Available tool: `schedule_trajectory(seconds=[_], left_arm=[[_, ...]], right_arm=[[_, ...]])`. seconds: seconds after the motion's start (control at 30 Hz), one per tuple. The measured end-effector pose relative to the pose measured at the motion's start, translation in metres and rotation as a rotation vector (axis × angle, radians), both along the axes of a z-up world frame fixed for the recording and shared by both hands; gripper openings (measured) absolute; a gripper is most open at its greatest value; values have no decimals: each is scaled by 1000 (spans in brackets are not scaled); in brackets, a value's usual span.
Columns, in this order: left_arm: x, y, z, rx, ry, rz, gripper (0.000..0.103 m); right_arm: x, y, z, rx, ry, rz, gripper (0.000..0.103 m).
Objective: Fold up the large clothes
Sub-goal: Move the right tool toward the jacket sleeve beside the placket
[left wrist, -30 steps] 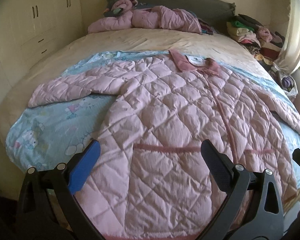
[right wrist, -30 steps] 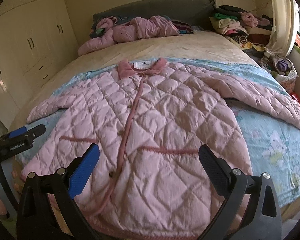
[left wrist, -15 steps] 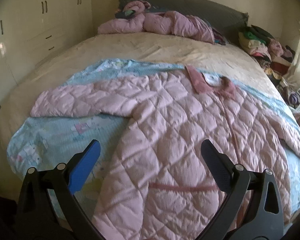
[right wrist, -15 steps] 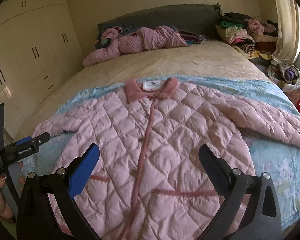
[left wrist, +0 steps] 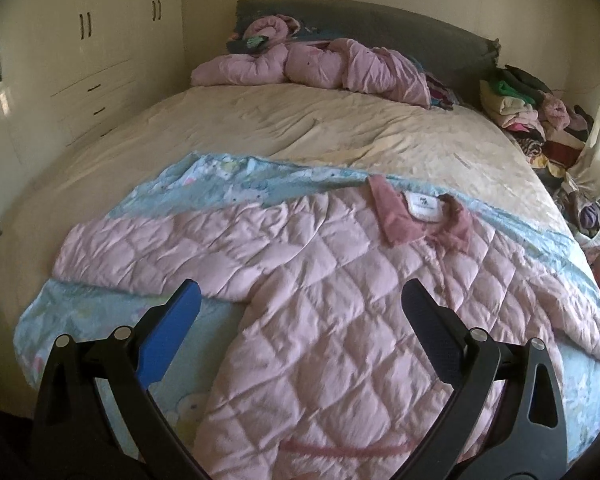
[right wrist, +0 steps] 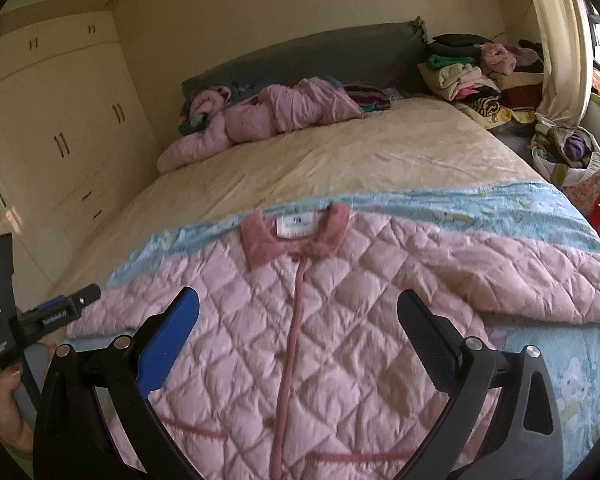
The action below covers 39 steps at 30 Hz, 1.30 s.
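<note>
A large pink quilted jacket (left wrist: pixel 340 300) lies flat and front up on a light blue cartoon blanket (left wrist: pixel 220 184), sleeves spread to both sides. Its darker pink collar (right wrist: pixel 296 236) points toward the headboard. My left gripper (left wrist: pixel 300 320) is open and empty, held above the jacket's left side near the left sleeve (left wrist: pixel 160 248). My right gripper (right wrist: pixel 298 320) is open and empty above the jacket's button placket (right wrist: pixel 292 340), with the right sleeve (right wrist: pixel 520 276) to its right. The left gripper also shows at the left edge of the right wrist view (right wrist: pixel 40 320).
The bed (left wrist: pixel 300 128) has a beige sheet and a grey headboard (right wrist: pixel 300 68). A crumpled pink garment (left wrist: pixel 320 64) lies near the pillows. Stacked clothes (right wrist: pixel 472 72) and a full bag (right wrist: pixel 572 160) stand at the right. White wardrobes (right wrist: pixel 52 140) line the left wall.
Both grippers have tilted up and moved forward along the jacket toward the collar. More of the bed's far end and headboard is in view. The jacket has not moved.
</note>
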<state>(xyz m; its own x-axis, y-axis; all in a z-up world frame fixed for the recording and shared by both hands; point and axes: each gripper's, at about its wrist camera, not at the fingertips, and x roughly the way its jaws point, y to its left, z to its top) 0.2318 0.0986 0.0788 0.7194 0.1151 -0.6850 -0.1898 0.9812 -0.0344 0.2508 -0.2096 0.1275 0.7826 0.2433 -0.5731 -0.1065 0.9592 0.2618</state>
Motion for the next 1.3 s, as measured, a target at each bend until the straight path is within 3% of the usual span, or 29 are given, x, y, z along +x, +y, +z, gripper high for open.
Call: schedule_trajectory(seconds=[0.27,0.53,0.9,1.3], left_arm=[[41,-24,5,-14,0,-25,94],[76,-61,-10,-15,3,-67,94],[109,-102,-66,-29,66,-108,94],[121,-132,-123,22,138,-166,94]], right_arm=[[41,-29,18,43,-28,-80,99],[76,-57,8,56,-6,-155,99],[107,-105,-36,63,69,-285,99],[113,-171,-78,67,119,-458,99]])
